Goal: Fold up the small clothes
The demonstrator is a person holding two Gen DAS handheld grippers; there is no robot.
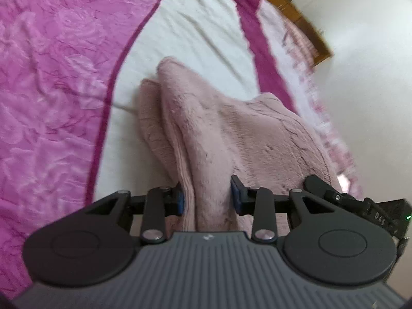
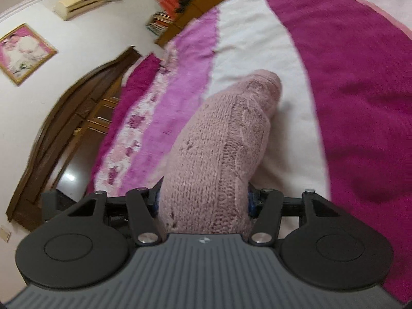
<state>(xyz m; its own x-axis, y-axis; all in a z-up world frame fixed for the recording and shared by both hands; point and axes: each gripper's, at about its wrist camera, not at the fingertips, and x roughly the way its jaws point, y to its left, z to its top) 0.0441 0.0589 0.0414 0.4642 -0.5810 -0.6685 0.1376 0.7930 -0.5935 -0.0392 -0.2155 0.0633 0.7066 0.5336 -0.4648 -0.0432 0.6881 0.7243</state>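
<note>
A small pale pink garment [image 1: 231,134] hangs over the white band of a bedspread [image 1: 195,28]. Its fleecy inner side faces the left wrist view, its cable-knit outer side [image 2: 219,139] the right wrist view. My left gripper [image 1: 208,197] is shut on a bunched fold of it, blue pads pressing both sides. A thick roll of the knit fills my right gripper [image 2: 204,199], which is shut on it. The far end of the garment droops toward the bed. The other gripper's black body [image 1: 360,203] shows at the right edge of the left wrist view.
The bedspread has pink rose-patterned [image 1: 51,90] and magenta [image 2: 360,90] bands. A wooden headboard or frame [image 1: 296,13] edges the bed. Beyond it are a wooden cabinet [image 2: 77,118], a framed picture [image 2: 24,52], a wall air conditioner [image 2: 79,2] and glossy floor [image 2: 68,177].
</note>
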